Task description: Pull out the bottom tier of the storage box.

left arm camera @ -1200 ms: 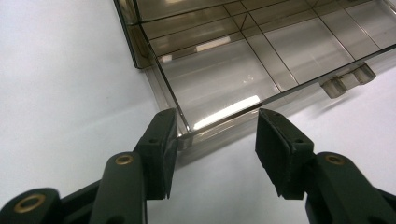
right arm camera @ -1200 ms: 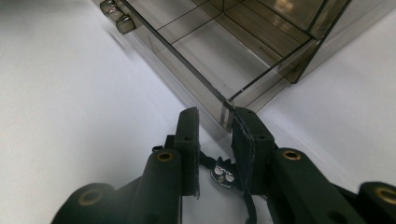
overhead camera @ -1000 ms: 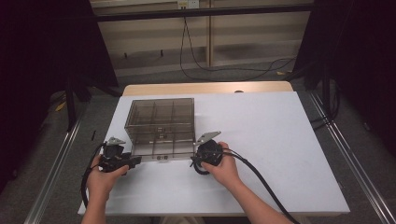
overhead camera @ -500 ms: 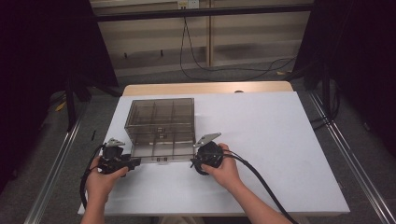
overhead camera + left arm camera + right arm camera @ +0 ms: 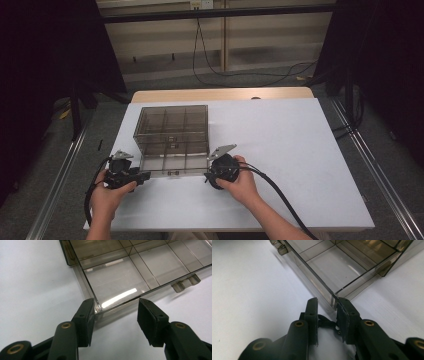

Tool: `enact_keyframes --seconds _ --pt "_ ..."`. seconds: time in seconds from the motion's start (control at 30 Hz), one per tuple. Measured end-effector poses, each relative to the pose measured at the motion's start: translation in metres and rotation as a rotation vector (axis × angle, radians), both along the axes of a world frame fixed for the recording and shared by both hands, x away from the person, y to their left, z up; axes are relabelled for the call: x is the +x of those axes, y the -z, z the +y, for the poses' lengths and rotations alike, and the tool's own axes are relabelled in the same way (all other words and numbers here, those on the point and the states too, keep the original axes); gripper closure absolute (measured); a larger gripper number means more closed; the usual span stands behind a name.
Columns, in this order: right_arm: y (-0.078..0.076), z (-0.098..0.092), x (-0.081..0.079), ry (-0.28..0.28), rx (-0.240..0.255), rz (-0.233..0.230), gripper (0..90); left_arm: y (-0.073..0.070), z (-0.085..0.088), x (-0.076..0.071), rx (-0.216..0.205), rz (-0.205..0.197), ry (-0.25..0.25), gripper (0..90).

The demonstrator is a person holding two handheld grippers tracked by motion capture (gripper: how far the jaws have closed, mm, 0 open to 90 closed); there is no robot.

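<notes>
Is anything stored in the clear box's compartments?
No; the high view shows the compartment box with bare dividers and the white table visible through them.

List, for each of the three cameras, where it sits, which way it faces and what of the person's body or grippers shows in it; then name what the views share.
High view: above the person's side, facing forward and down on the white table; both forearms, left gripper, right gripper.
Left gripper view: rides the left gripper, facing a near corner of the clear divided box.
Right gripper view: rides the right gripper, facing the box's other near corner.
Shared: box, table.
</notes>
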State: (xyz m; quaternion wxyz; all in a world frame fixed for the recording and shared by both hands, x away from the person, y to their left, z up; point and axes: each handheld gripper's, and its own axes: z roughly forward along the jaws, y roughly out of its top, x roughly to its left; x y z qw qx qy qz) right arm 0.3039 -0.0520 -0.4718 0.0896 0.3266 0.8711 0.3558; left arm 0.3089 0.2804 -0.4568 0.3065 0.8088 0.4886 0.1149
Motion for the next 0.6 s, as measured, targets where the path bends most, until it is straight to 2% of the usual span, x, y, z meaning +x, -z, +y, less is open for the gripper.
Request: enact_keyframes --seconds 0.6 --pt "0.0009 -0.0011 -0.0048 -0.002 0.005 0.007 71.1 -0.0005 0.0023 -0.0064 -0.027 -0.012 -0.008 49.2"
